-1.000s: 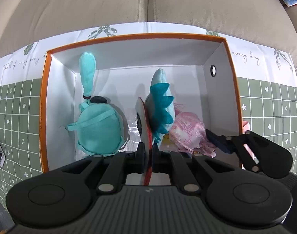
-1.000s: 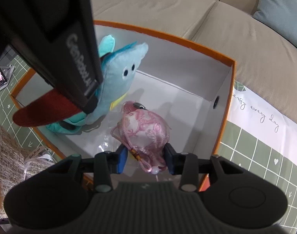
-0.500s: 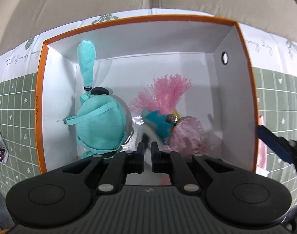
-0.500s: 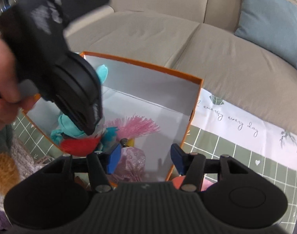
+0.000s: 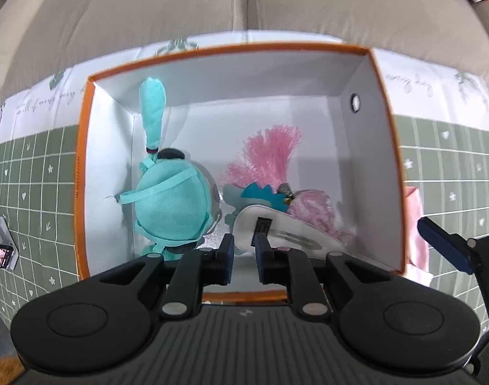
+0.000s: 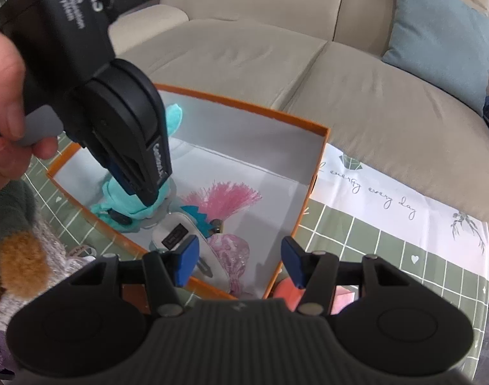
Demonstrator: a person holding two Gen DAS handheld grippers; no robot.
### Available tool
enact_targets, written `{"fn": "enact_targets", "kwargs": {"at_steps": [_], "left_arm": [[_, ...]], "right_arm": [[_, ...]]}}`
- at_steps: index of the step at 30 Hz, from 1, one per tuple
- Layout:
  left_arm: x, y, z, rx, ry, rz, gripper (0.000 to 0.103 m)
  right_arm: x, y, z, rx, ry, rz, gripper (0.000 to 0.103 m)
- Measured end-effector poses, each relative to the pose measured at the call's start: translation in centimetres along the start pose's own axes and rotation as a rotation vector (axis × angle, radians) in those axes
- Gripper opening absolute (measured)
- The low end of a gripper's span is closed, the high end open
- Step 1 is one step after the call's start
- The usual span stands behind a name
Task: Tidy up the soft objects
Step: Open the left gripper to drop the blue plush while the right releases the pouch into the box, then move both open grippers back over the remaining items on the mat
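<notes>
An orange-rimmed white box (image 5: 385, 147) (image 6: 318, 160) holds soft toys. A teal round plush (image 5: 170, 205) (image 6: 125, 202) lies at its left. A blue spiky plush with a white underside (image 5: 276, 227) (image 6: 183, 234) lies in the middle, over a pink patterned pouch (image 5: 315, 211) (image 6: 228, 253) and by a pink tassel (image 5: 273, 150) (image 6: 225, 195). My left gripper (image 5: 244, 256) (image 6: 141, 189) is slightly open and empty just above the blue plush. My right gripper (image 6: 238, 263) (image 5: 440, 250) is open and empty over the box's near right corner.
The box stands on a green checked cloth (image 5: 29, 179) (image 6: 405, 243) in front of a beige sofa (image 6: 244, 51). A pink item (image 5: 417, 224) (image 6: 286, 292) lies outside the box's right wall. Furry toys (image 6: 16, 256) lie left of the box. A phone (image 5: 0, 250) sits at far left.
My left gripper has let go of the blue spiky plush, which now lies in the box, and opened a little. My right gripper has opened wide and pulled back out of the box.
</notes>
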State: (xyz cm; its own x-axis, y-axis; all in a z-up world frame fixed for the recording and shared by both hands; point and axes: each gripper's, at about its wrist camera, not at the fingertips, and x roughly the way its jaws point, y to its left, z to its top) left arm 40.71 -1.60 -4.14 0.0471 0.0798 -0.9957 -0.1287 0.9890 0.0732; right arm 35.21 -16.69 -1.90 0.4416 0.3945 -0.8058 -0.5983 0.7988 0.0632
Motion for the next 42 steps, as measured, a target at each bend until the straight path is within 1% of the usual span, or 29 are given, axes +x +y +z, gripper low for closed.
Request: {"fn": "enact_targets", "kwargs": {"at_steps": [3,6,12,14,19,25,30,34,36,39,42], "left_arm": [[-2.0,-0.1,-1.0,0.014,-0.06,-0.024,0.018],[-4.2,-0.5,-2.4,0.047,-0.127,-0.068,0.018],[-9.7,-1.8,-6.8,0.126,-0.338,-0.169,0.018],[-11.3,-1.9,-8.8,0.155,-0.412,-0.212,0.018],[-14.1,-2.0,-14.4,0.229,-0.59,-0.27,0.018],[-15.2,-1.4,-21.3,0.3,-0.753,-0.368,0.018],[-13.6,-1.1,-26.5,0.345,-0.829,-0.415,0.018],[-11.5,-1.1,-30.2,0.364,-0.869,-0.402,0.018],[-10.4,-1.0,-31.6,0.361,-0.875,-0.393,0.018],[-8.7,-0.4,-33.6,0.36,-0.874,-0.381,0.018],[-6.8,0.3,-34.8,0.345,-0.849,-0.359,0.018]], "right_arm": [[-1.5,0.3,-0.2,0.004,-0.02,-0.015,0.057],[-3.5,0.7,-0.4,0.013,-0.051,-0.034,0.057],[-8.0,2.2,-2.1,0.024,-0.125,-0.08,0.058],[-9.6,2.8,-3.0,0.03,-0.15,-0.101,0.061],[-13.4,4.3,-5.9,0.061,-0.218,-0.151,0.061],[-16.7,6.2,-10.7,0.161,-0.288,-0.206,0.061],[-17.4,8.1,-14.9,0.267,-0.303,-0.239,0.061],[-17.3,10.2,-17.7,0.322,-0.305,-0.288,0.061],[-17.1,11.2,-19.1,0.346,-0.302,-0.318,0.061],[-16.8,12.0,-20.8,0.398,-0.289,-0.33,0.061],[-16.3,13.2,-22.4,0.426,-0.27,-0.342,0.061]]}}
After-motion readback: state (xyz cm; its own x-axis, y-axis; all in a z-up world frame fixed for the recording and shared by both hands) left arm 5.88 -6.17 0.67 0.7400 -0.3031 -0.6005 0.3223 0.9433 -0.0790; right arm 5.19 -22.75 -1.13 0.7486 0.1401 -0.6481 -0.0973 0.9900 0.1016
